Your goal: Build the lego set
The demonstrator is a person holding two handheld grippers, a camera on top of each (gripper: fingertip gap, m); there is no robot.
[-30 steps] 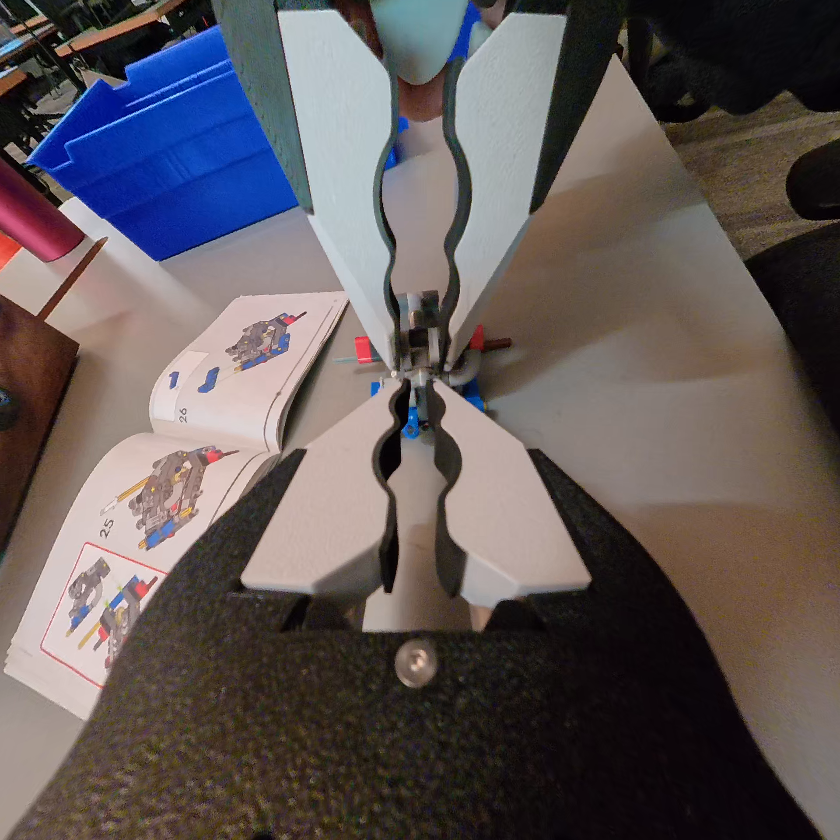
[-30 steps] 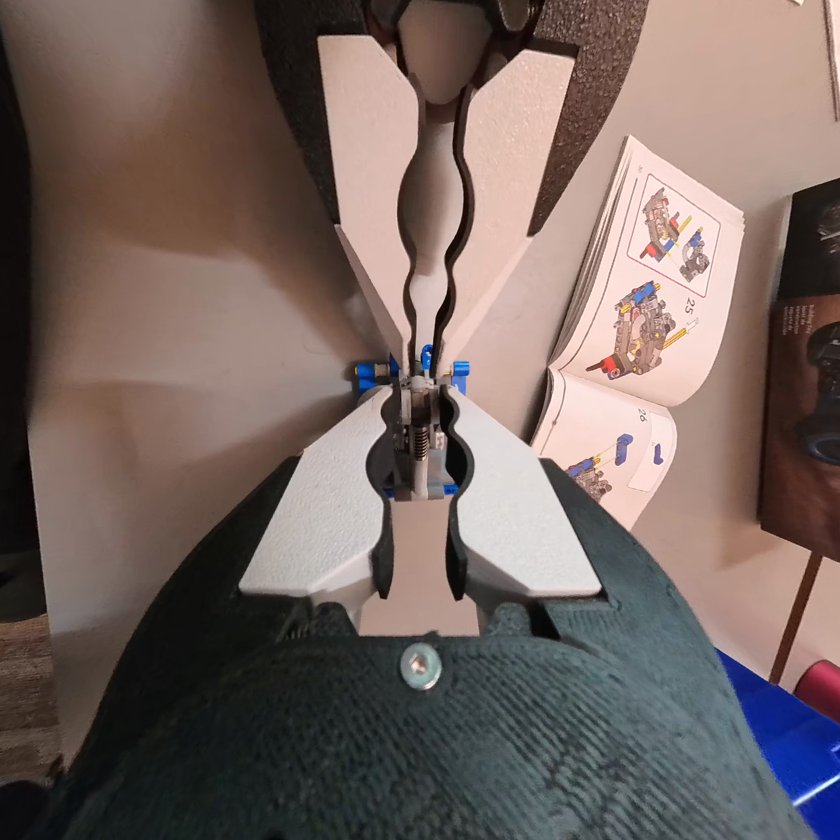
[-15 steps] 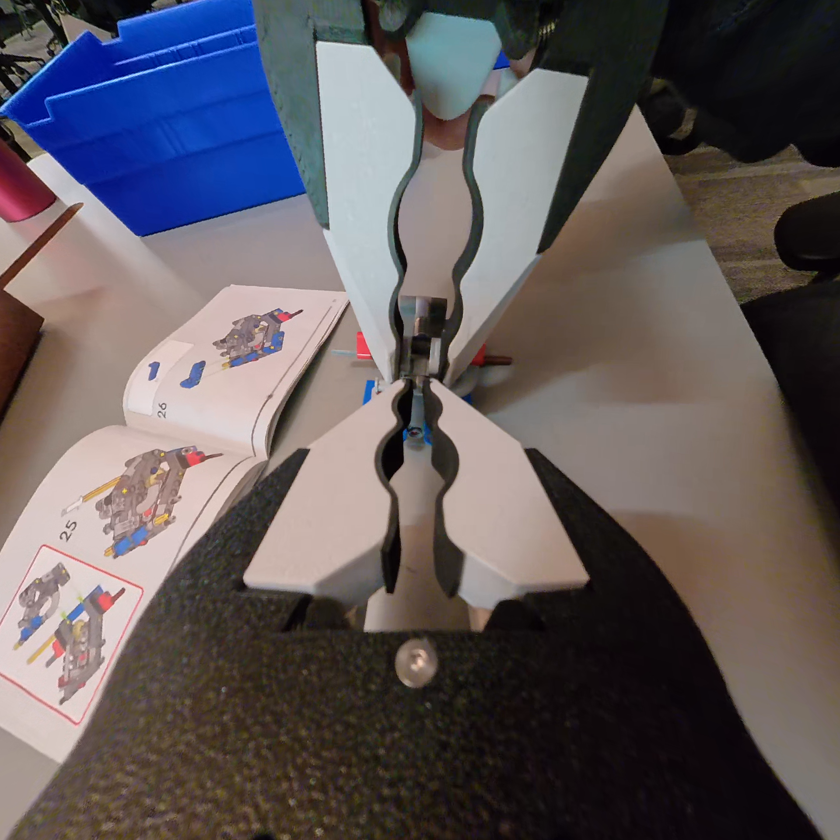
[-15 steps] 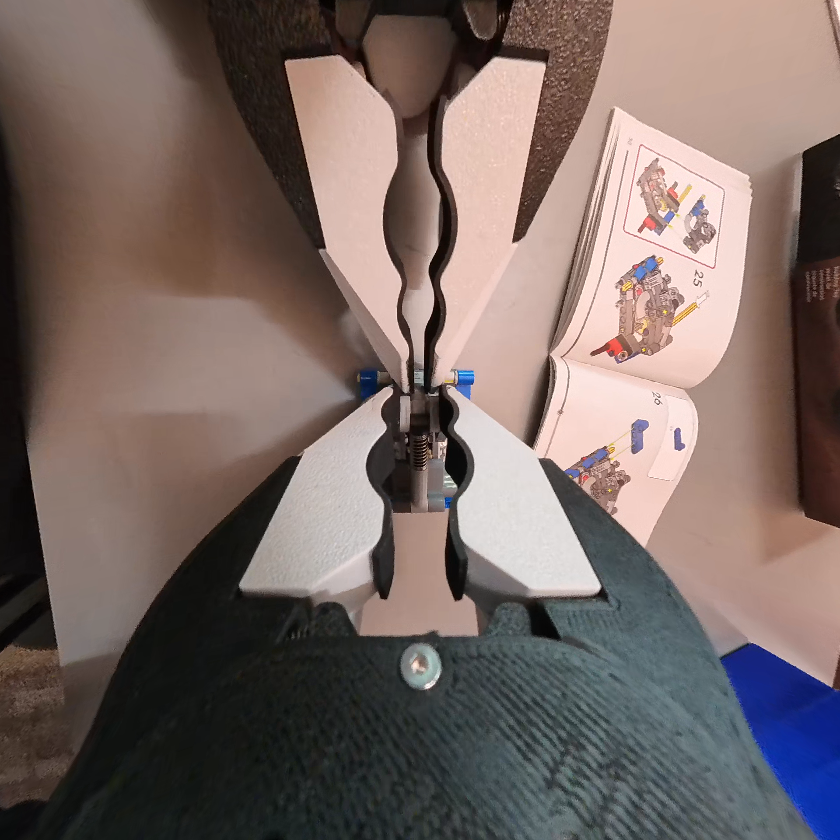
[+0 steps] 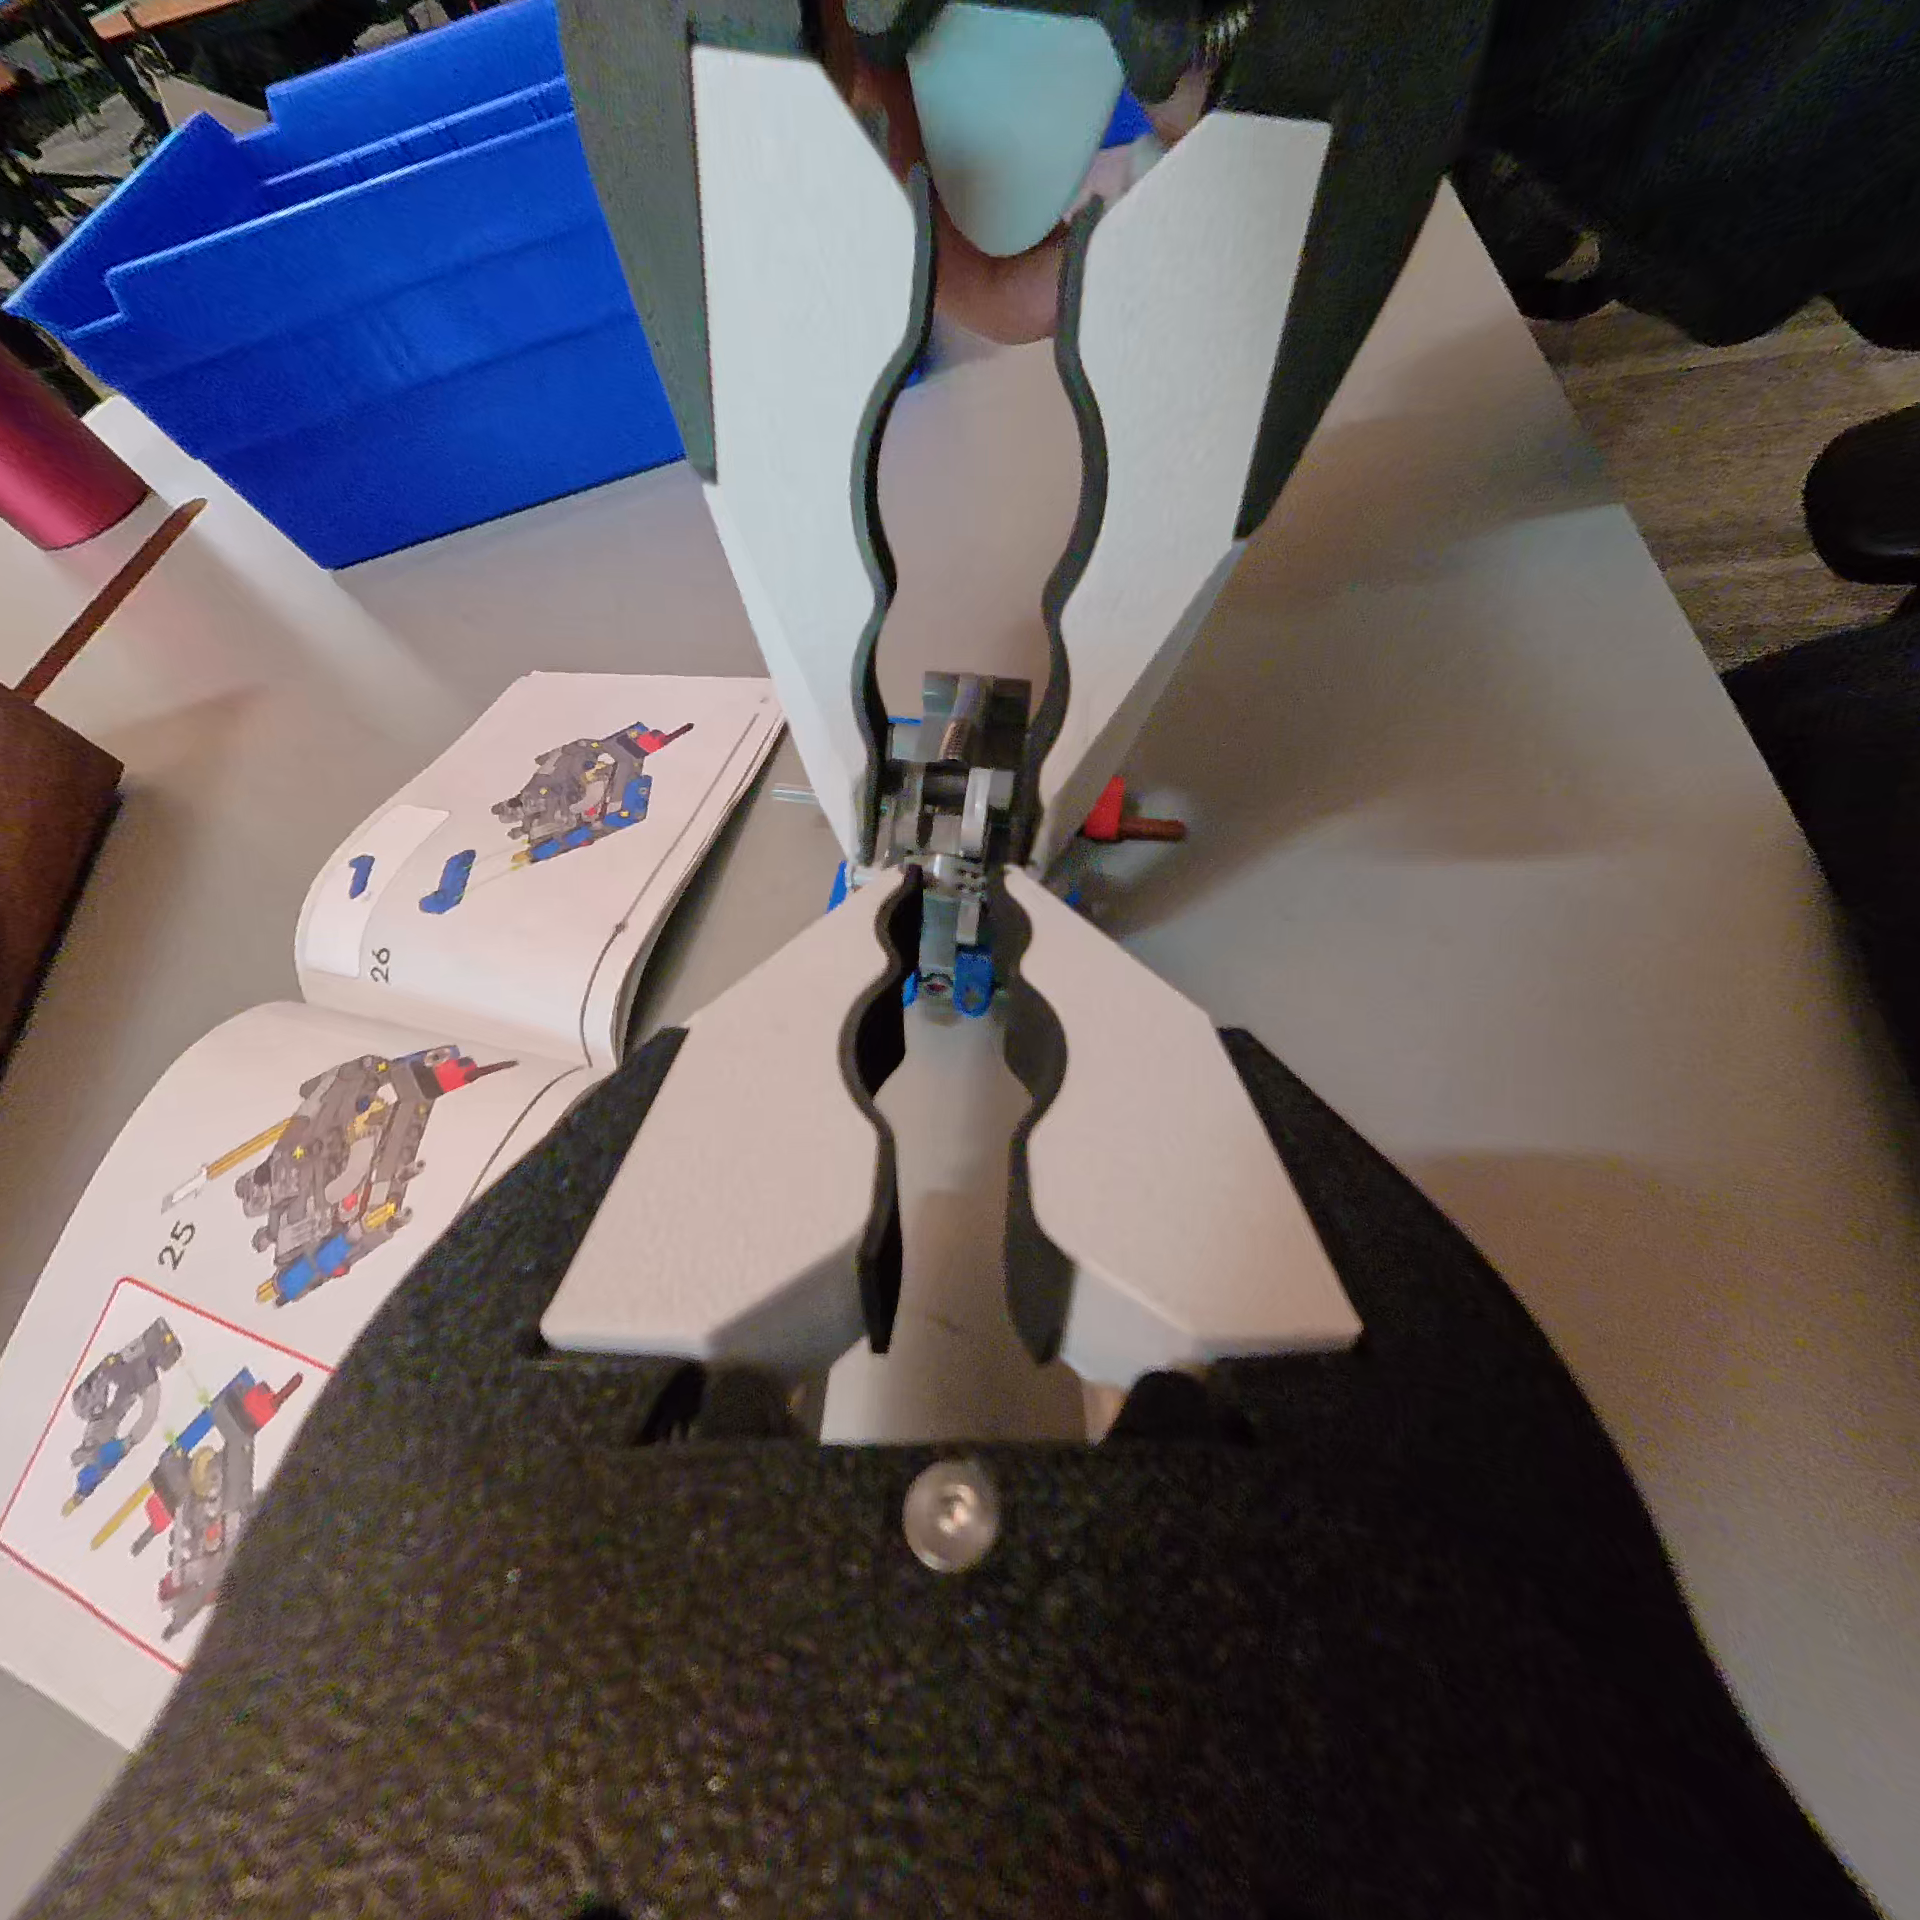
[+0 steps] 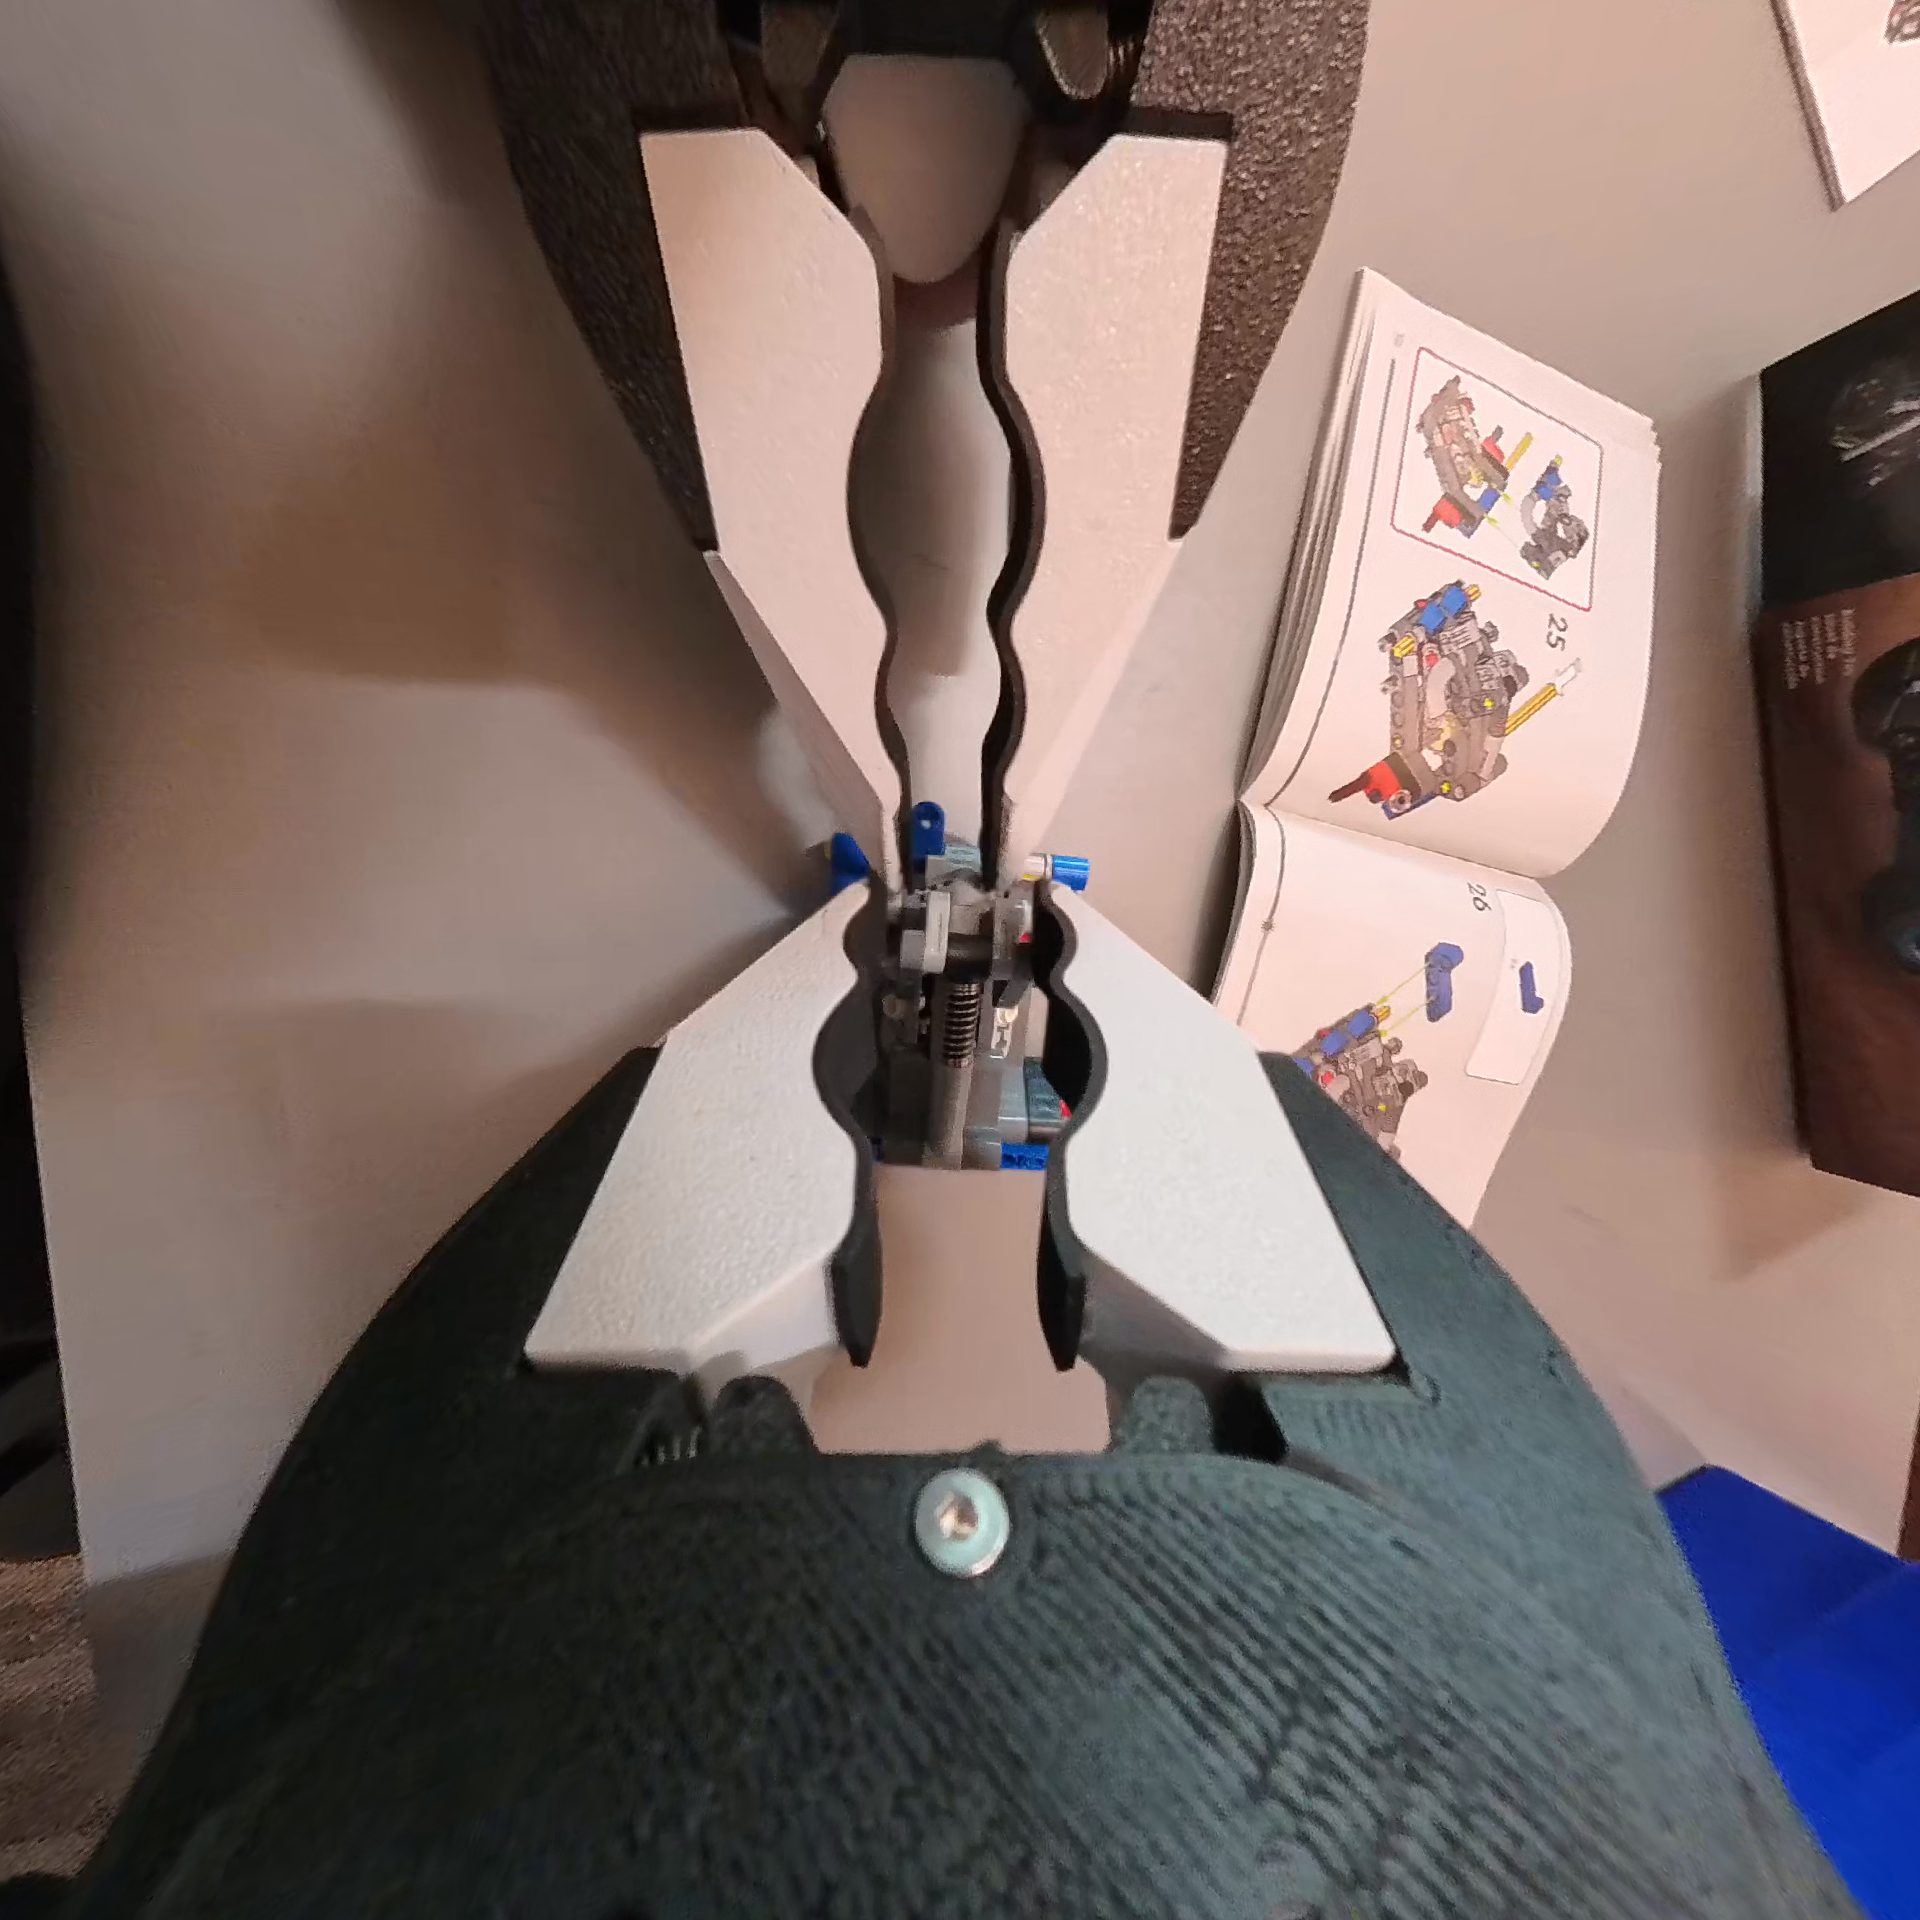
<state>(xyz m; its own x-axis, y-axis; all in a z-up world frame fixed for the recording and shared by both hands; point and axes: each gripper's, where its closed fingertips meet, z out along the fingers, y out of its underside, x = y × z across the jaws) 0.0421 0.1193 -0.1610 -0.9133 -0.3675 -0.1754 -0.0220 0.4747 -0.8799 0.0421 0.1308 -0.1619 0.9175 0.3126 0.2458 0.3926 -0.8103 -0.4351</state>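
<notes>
A small grey, black and blue lego model [image 5: 951, 790] hangs between both grippers over the grey table [image 5: 1403, 987]. The grippers meet tip to tip. My right gripper [image 6: 951, 909], in the dark green mount, is shut on the model's body [image 6: 951, 997], where a spring and axle show. In the left wrist view the right gripper [image 5: 948, 847] comes down from the top. My left gripper [image 5: 954, 883], in the black mount, has its jaws narrowly apart and closed on the model's grey and blue end. It also shows in the right wrist view [image 6: 945, 842]. A red piece [image 5: 1103, 805] sticks out sideways.
An open instruction booklet [image 5: 499, 883] lies left of the model and shows in the right wrist view [image 6: 1455, 727]. Blue bins [image 5: 364, 343] stand behind it, with a magenta cylinder [image 5: 52, 468] and a dark brown box [image 6: 1839, 831]. The table's edge and a black chair [image 5: 1849, 779] are at the right. The tips of both grippers are at nearly the same place.
Both grippers' jaws stand slightly wider than half a second ago, and more of the model shows between the right fingers. Both views have shifted a little; the model stays between the tips.
</notes>
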